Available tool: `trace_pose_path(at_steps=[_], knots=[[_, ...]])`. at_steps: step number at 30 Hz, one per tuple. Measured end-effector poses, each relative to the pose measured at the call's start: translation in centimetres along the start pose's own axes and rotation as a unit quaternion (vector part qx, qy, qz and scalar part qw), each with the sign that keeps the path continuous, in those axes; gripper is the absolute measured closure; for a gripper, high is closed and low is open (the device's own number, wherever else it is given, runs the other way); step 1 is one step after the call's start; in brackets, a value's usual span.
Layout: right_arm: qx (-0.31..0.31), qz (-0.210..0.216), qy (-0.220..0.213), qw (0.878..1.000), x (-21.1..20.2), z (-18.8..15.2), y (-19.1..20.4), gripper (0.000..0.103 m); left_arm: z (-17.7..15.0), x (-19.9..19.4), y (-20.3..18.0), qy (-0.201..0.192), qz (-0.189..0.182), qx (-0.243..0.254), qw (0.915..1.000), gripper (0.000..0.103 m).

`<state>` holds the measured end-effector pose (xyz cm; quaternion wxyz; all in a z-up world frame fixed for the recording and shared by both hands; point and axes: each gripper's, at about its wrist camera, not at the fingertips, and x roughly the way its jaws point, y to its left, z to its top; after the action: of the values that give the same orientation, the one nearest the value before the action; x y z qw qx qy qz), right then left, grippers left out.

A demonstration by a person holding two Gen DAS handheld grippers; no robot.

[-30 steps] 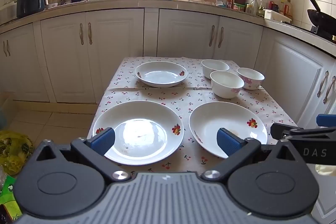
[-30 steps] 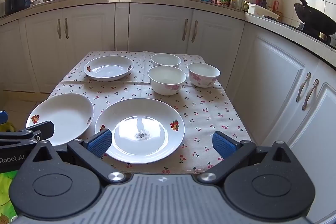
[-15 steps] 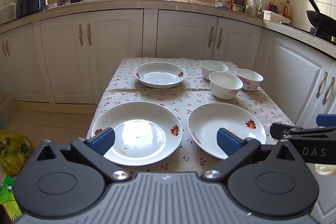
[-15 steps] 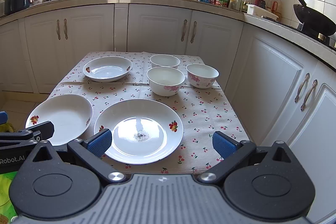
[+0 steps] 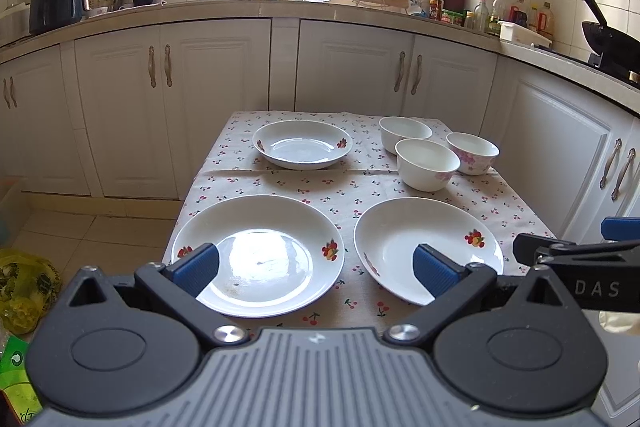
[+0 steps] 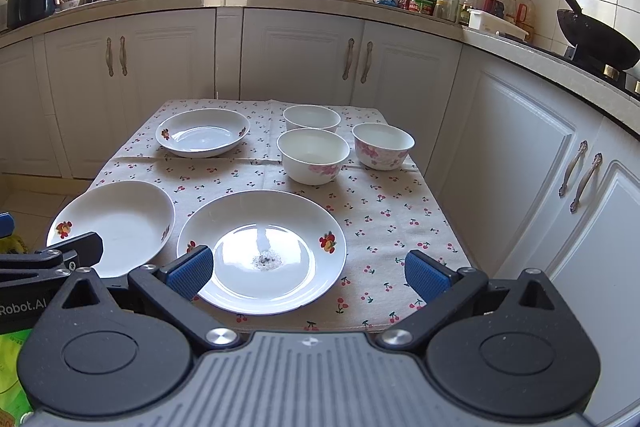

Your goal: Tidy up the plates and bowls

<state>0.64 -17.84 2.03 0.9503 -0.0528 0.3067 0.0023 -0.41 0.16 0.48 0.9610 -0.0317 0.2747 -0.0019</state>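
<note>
My left hand-held gripper (image 5: 316, 267) and right hand-held gripper (image 6: 306, 269) both stand wide open, empty. Each faces its own near plate: left plate (image 5: 272, 247), right plate (image 6: 276, 239). Bowls (image 6: 314, 155) sit beyond, nearer my right.

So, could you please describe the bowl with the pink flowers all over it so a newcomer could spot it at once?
Start at the cherry-print tablecloth and go to its far right corner, where three bowls cluster. The flowered bowl is the rightmost, nearest the cabinets. Pink blossoms cover its whole side; the front bowl has one small spray, and the back bowl looks plain.
</note>
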Motion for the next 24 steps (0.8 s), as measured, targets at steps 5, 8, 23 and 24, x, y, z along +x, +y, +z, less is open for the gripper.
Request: trace_pose_path(at_steps=[5,8,23,24], knots=[[0.001,0.000,0.000,1.000,0.04,-0.04,0.01,0.000,0.02,-0.03,0.02,0.000,0.000,-0.001,1.0000,0.001],[-0.001,-0.002,-0.002,1.000,0.01,-0.02,0.02,0.000,0.01,-0.06,0.02,-0.001,0.000,-0.001,1.0000,0.001],[-0.002,-0.003,-0.003,1.000,-0.05,-0.02,0.02,0.000,-0.04,-0.28,0.15,-0.004,-0.002,-0.002,1.0000,0.001],[-0.002,-0.003,-0.003,1.000,-0.04,-0.02,0.01,0.000,-0.05,-0.28,0.14,-0.004,-0.001,-0.002,1.0000,0.001]])
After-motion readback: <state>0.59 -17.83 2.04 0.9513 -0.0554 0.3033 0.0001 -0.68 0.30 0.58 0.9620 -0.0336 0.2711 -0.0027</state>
